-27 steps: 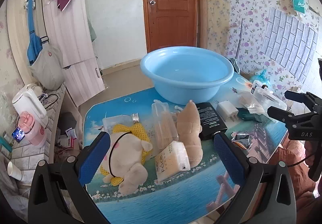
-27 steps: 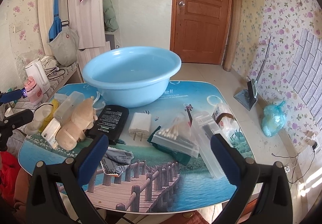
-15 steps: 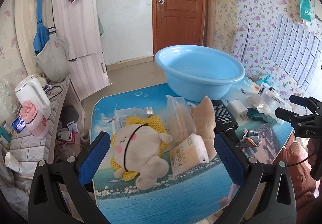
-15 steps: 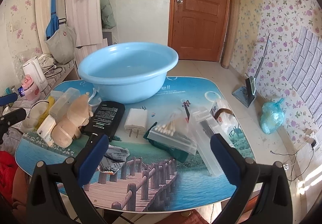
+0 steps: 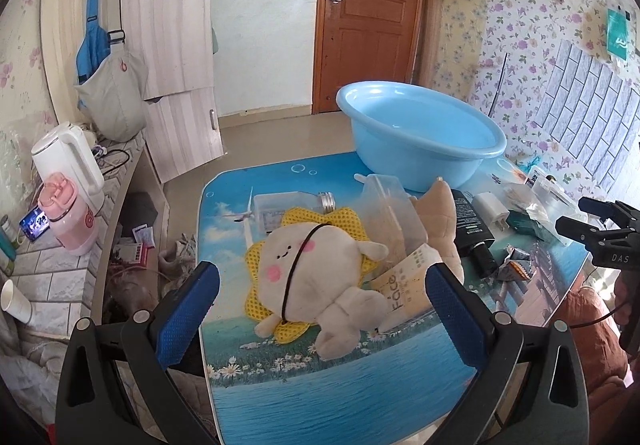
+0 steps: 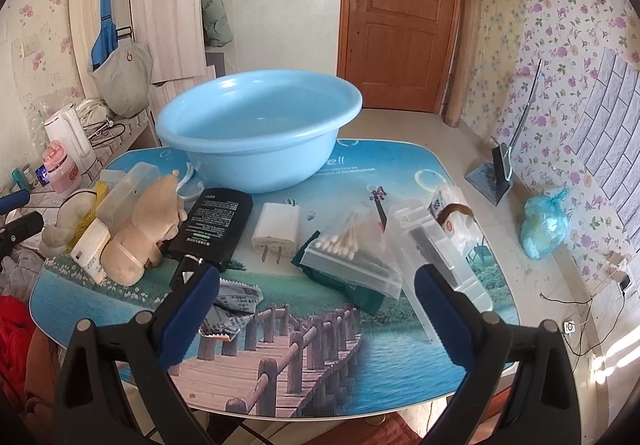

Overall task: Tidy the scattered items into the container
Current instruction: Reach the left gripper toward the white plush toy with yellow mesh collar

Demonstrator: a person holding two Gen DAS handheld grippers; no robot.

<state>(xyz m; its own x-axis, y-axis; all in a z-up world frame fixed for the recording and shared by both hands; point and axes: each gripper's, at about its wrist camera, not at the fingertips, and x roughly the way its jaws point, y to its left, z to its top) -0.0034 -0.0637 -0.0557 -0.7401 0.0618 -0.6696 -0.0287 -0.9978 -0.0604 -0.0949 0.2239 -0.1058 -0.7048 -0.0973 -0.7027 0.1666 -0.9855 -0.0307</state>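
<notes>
Nothing has been put away yet, it is judged: the one light-blue basin (image 6: 256,133) is seen empty at the far side of the tabletop (image 6: 320,345), and every scattered item is left in front of it. Two plush toys are counted, the white one with yellow frill (image 5: 316,265) framed between the left gripper (image 5: 322,309) fingers, the tan one (image 6: 148,221) lying beside it. Then one black tube (image 6: 216,225), one long clear box (image 6: 436,249), one bag of cotton swabs (image 6: 348,253), one white charger plug (image 6: 278,229) and one crumpled wrapper (image 6: 230,309) are noted. The right gripper (image 6: 316,309) is held above the swabs. Both grippers are spread wide, with nothing gripped.
</notes>
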